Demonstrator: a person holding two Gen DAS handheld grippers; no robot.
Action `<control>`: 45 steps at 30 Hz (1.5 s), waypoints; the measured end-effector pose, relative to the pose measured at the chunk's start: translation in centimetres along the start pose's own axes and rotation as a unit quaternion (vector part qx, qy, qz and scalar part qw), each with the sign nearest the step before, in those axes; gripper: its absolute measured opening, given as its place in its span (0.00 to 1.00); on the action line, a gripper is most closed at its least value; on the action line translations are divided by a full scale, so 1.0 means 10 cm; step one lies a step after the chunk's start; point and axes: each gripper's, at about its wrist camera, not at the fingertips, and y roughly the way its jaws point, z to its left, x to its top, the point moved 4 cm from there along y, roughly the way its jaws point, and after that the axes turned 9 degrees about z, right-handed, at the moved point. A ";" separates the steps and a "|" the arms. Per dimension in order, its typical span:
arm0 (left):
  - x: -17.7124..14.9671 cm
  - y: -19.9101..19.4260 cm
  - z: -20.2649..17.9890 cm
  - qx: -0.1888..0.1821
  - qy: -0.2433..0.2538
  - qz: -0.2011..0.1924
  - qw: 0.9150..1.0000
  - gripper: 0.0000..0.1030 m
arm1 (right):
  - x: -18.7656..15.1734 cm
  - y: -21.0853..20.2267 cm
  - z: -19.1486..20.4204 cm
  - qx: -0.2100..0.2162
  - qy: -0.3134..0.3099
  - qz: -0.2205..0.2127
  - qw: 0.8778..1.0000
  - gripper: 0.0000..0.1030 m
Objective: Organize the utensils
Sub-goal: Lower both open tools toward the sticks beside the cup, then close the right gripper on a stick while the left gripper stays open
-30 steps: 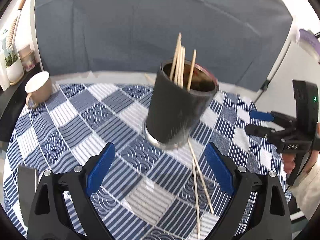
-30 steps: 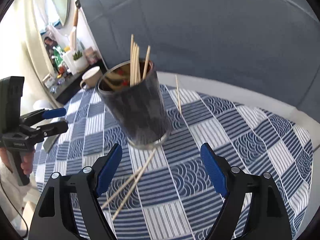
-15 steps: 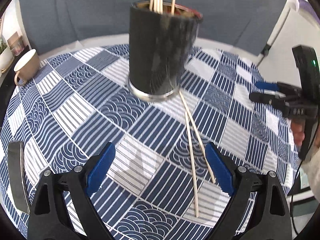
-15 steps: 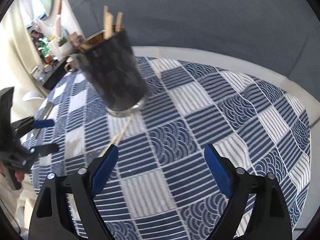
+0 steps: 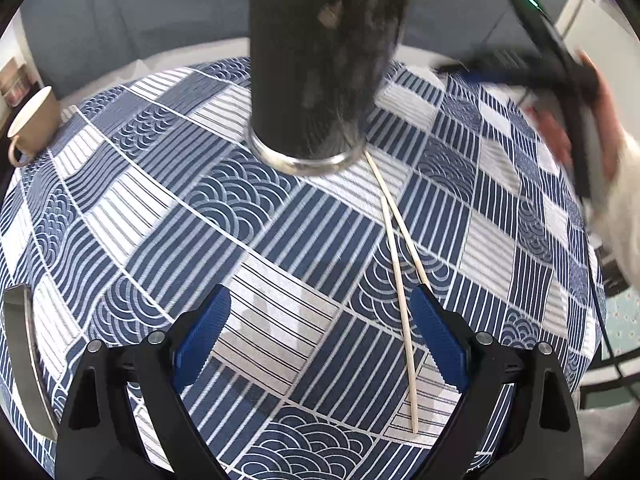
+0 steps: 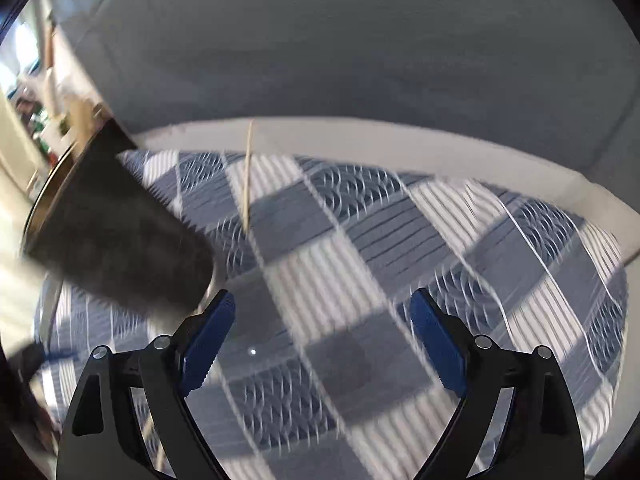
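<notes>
Surface: round table under a tablecloth [image 5: 280, 240] checked in blue and white, with wave and stripe panels; a grey upholstered backrest [image 6: 360, 40] rises behind its far edge.
Utensil holder: dark cylindrical cup [image 5: 320, 64] with a metal ring at its base, standing upright on the cloth toward the far side of the table. In the right wrist view it sits blurred at the left [image 6: 116, 232], with pale sticks just visible at its rim.
Loose chopsticks: two thin wooden chopsticks [image 5: 396, 272] lie on the cloth, starting close to the holder's base and running toward the left wrist camera; they cross partway along. The near end of one passes behind the left gripper's right-hand finger.
Third chopstick: a single one [image 6: 248, 172] lies beyond the holder near the table's far edge, seen in the right wrist view only.
Left gripper [image 5: 320, 332]: jaws spread wide with nothing between the blue pads, hanging over the cloth with the crossed chopsticks at its right-hand pad.
Right gripper [image 6: 320, 332]: jaws wide apart and empty above the cloth, its view heavily motion-blurred. From the left wrist camera it shows as a dark smeared shape held by a hand [image 5: 600, 120] in a pale sleeve.
Mug: beige mug [image 5: 34, 124] at the table's left edge, well apart from the holder.
Left-edge object: flat metallic strip [image 5: 24, 360] at the rim of the cloth; what it is cannot be told.
</notes>
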 end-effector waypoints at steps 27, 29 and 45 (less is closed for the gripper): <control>0.04 0.27 0.60 0.025 -0.065 0.035 0.997 0.66 | 1.17 1.29 0.98 -0.025 -0.194 0.054 0.979 0.26; 0.06 0.27 0.62 0.027 -0.065 0.035 0.997 0.54 | 1.16 1.27 0.94 -0.024 -0.187 0.054 0.981 0.05; 0.04 -0.12 0.68 0.036 -0.077 0.021 0.996 0.07 | 0.51 0.37 0.28 0.026 -0.112 0.018 0.993 0.04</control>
